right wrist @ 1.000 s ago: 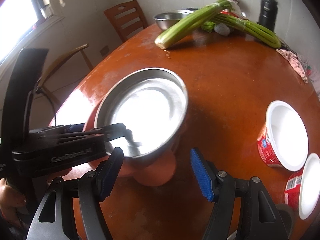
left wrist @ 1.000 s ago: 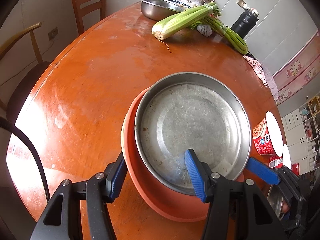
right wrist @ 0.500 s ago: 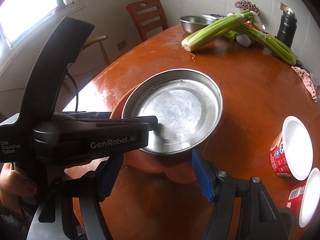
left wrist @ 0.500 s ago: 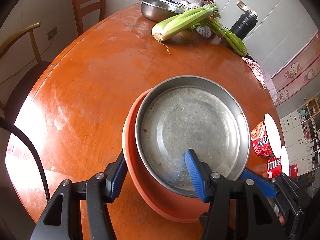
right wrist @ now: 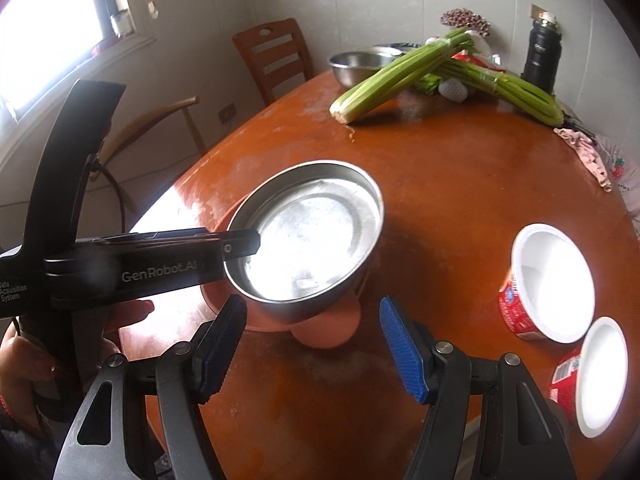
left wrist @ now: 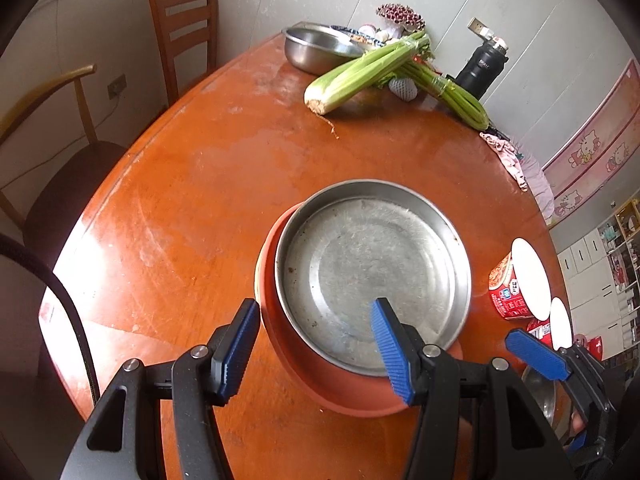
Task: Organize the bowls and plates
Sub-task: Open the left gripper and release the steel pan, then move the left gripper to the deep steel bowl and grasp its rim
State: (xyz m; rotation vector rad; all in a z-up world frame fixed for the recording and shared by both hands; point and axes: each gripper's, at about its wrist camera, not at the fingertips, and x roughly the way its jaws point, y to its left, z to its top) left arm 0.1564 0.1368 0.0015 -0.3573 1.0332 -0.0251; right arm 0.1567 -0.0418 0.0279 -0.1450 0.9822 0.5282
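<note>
While nested in orange plate (left wrist: 296, 364), near middle of table (left wrist: 200, 184): steel pan (left wrist: 372, 276), both claws parted, gripping nothing.

Left gripper (left wrist: 312, 350) open, astride stack's near rim, one pad outside the plate, other above pan floor, neither pressing. Right gripper (right wrist: 312, 352) open over bare wood, just short of plate's lug. Two noodle cups (right wrist: 552, 280) on their sides to the right, well apart. Far edge: celery (left wrist: 360, 76), steel bowl (left wrist: 316, 46), black flask (left wrist: 482, 68), pink cloth (left wrist: 506, 152).
</note>
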